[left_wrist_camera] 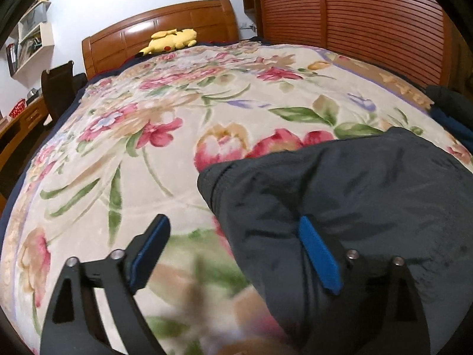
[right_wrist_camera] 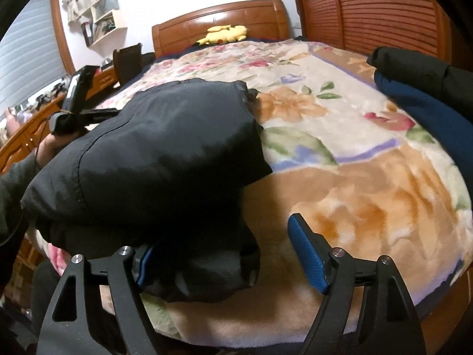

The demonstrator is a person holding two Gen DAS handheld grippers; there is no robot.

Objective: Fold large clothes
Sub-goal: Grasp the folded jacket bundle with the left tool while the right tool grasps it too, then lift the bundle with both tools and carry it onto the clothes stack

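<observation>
A dark padded garment [left_wrist_camera: 354,192] lies bundled on the floral blanket [left_wrist_camera: 133,177] near the bed's front edge. My left gripper [left_wrist_camera: 233,223] stands open over the bundle's left edge, its right finger [left_wrist_camera: 317,254] above the fabric and its left finger over bare blanket. In the right wrist view the same garment [right_wrist_camera: 165,148] fills the left half. My right gripper [right_wrist_camera: 221,236] is open at its near right corner: a fold of cloth lies between the jaws and hides the left fingertip, while the right pad [right_wrist_camera: 307,254] stands clear. A hand [right_wrist_camera: 47,145] holds the left gripper behind the bundle.
More dark and blue clothes [right_wrist_camera: 419,94] are piled at the bed's right edge. A yellow plush toy [left_wrist_camera: 171,40] rests by the wooden headboard [left_wrist_camera: 183,20]. Louvred wardrobe doors [left_wrist_camera: 369,14] stand on the right, a desk [left_wrist_camera: 23,124] and chair [left_wrist_camera: 57,88] on the left.
</observation>
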